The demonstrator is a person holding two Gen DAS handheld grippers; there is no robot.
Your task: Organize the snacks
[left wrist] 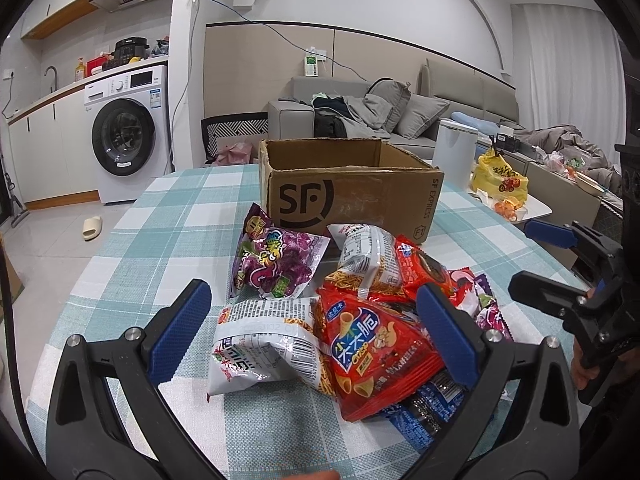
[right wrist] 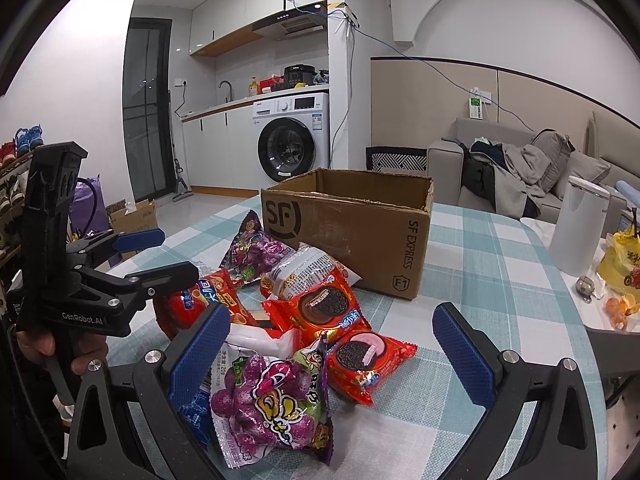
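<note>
Several crinkly foil snack packets lie heaped on a round table under a teal-and-white checked cloth (left wrist: 168,216), filling the lower centre of both wrist views. In the left wrist view a red cone-crisp packet with blue lettering (left wrist: 372,344) sits lower centre, touching a white and silver noodle-snack packet (left wrist: 260,344) to its left, with a purple grape-candy packet (left wrist: 276,262) above them. In the right wrist view another purple grape-candy bag (right wrist: 272,396) lies lowest in the heap, and two red packets printed with dark sandwich cookies (right wrist: 326,304) lie just above and right of it. Directly behind the heap, in mid-frame, stands an open brown cardboard box marked SF Express (left wrist: 352,196), close to the nearest packets.

The left gripper (left wrist: 316,332) has its blue-padded jaws spread wide on either side of the white and red packets, gripping nothing. The right gripper (right wrist: 332,348) is likewise spread wide around the purple bag and the cookie packets.

A white cylindrical container (right wrist: 580,226) and a yellow plastic bag (right wrist: 624,264) sit at the right edge of the right wrist view, and a white front-loading washing machine (left wrist: 128,132) shows in the left wrist view's upper left
</note>
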